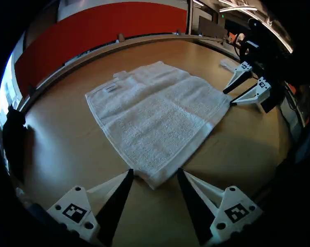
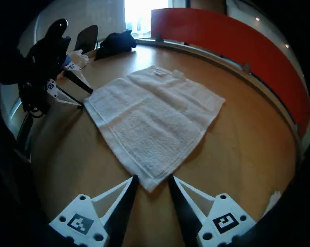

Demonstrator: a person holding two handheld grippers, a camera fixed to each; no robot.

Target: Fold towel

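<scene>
Two grippers, jaws spread; left gripper (image 1: 155,171), right gripper (image 2: 152,177) each astride corner of one towel (image 1: 155,111).

Towel (image 1: 155,119) is white, table (image 1: 64,140) tan — wall panel (image 1: 97,29) red.

No legible text. Small sewn tag (image 1: 111,87) on white terry towel (image 1: 155,115), 11 o'clock edge: too small to read.

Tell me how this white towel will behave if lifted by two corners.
Likely floppy: the terry towel lies limp and flat, so its middle should sag. Probably light, being thin; its looped pile should grip rather than slip.
</scene>
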